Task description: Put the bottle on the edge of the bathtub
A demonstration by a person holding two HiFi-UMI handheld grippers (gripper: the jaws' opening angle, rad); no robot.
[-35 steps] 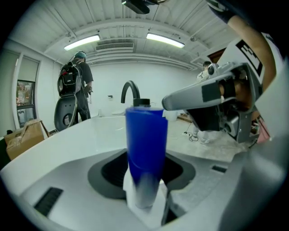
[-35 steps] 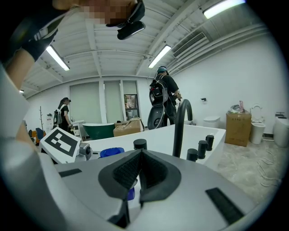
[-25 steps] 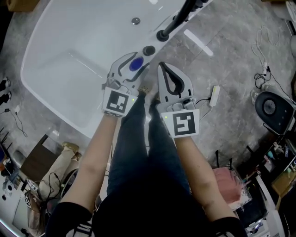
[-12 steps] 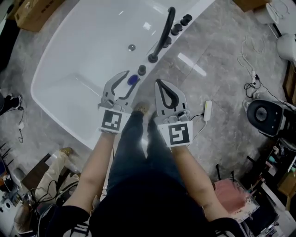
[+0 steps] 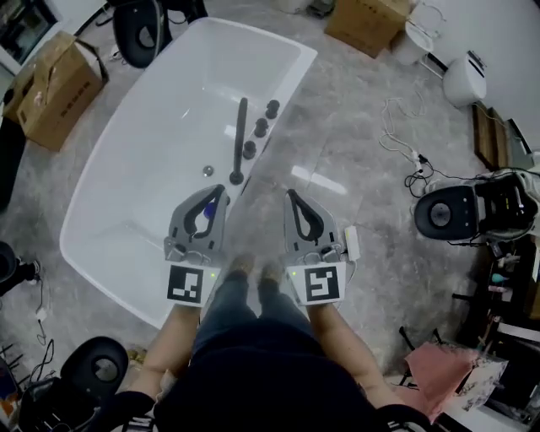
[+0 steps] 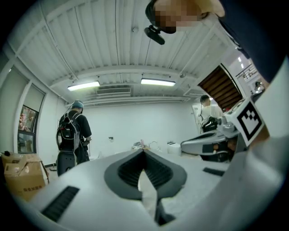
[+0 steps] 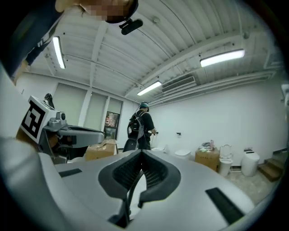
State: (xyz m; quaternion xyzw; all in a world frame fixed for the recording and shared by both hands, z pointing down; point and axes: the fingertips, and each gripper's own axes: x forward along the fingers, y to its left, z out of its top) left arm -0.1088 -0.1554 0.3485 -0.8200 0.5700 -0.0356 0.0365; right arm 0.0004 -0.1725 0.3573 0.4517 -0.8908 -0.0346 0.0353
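The white bathtub [image 5: 295, 67] lies ahead of me in the head view, with a black faucet [image 5: 240, 139] and three black knobs [image 5: 261, 126] on its right rim. A small blue-topped bottle [image 5: 205, 213] shows through the loop of my left gripper [image 5: 222, 191], by the rim near the faucet's base; the gripper hides most of it. That gripper is shut, tips together [image 6: 143, 151], with nothing between them. My right gripper [image 5: 291, 194] hangs beside it over the grey floor, also shut and empty [image 7: 142, 153]. Both gripper views look across the room, not at the tub.
Cardboard boxes [image 5: 55, 84] [image 5: 371, 21] stand left of and beyond the tub. A white toilet [image 5: 466, 80], cables [image 5: 405, 126], a round black device [image 5: 443, 215] and a white adapter [image 5: 352, 242] are on the floor to the right. A person with a backpack [image 6: 72, 131] stands across the room.
My left gripper stood open around the blue-topped bottle; it has now drawn back and shut empty. Both grippers sit farther from the faucet, and the head view takes in more of the room.
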